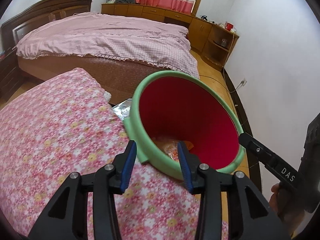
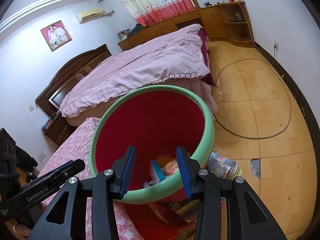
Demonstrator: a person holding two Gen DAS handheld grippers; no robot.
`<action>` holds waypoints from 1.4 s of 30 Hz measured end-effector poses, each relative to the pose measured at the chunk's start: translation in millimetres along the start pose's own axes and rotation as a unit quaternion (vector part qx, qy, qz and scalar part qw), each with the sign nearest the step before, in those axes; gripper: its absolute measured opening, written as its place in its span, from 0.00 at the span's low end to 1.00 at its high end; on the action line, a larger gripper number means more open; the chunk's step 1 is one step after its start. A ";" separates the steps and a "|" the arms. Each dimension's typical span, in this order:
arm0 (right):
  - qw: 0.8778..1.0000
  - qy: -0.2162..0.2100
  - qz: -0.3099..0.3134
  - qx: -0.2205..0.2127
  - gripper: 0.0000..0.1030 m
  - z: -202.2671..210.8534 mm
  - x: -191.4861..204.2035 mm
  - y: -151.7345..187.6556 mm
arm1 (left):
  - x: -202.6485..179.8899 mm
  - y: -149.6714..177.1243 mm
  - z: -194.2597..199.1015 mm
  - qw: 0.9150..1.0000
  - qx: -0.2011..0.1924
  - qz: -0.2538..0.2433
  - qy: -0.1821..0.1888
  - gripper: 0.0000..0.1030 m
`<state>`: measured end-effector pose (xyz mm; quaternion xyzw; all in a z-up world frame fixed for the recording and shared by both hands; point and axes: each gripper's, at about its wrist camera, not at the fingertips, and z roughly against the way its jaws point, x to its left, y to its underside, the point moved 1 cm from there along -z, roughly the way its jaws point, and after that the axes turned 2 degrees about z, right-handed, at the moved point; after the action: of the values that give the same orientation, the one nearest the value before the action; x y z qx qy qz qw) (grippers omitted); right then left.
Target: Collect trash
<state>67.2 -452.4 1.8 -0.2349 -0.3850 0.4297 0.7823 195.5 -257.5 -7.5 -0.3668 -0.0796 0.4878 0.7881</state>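
A red bin with a thick green rim (image 1: 152,154) (image 2: 208,132) tilts beside a pink floral cover. Orange wrappers (image 1: 170,146) and a teal-and-pink packet (image 2: 158,170) lie at its bottom. My left gripper (image 1: 157,162) is open and straddles the near rim, with one blue pad outside the bin and one inside; neither pad presses on the rim. My right gripper (image 2: 156,168) is also open across the rim, with red wall showing between the rim and its inner pad. In the left wrist view, the right gripper's black finger (image 1: 250,144) reaches the rim's right side.
The floral-covered surface (image 1: 60,130) lies left of the bin. Behind it stands a large bed with a pink checked quilt (image 2: 150,60). Shiny packets (image 2: 222,166) lie on the wooden floor by the bin. A cable (image 2: 288,108) loops across the floor, which has a broken patch (image 2: 255,168).
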 end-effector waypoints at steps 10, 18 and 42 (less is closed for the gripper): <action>1.000 -0.018 0.023 0.001 0.59 18.0 34.1 10.0 | 31.9 17.6 58.2 0.998 -0.031 0.036 -0.040 0.50; 0.998 -0.030 0.054 0.003 0.63 39.1 69.8 25.5 | 60.2 37.4 109.1 0.993 -0.057 0.064 -0.076 0.50; 0.989 -0.037 0.142 -0.032 0.75 113.8 144.9 94.2 | 89.8 111.6 214.5 0.974 -0.114 0.105 -0.166 0.50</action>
<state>-22.2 -275.6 61.5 -0.2956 -0.3898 0.5324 0.6908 58.4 -47.4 52.5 -0.3742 -0.2251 0.6097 0.6615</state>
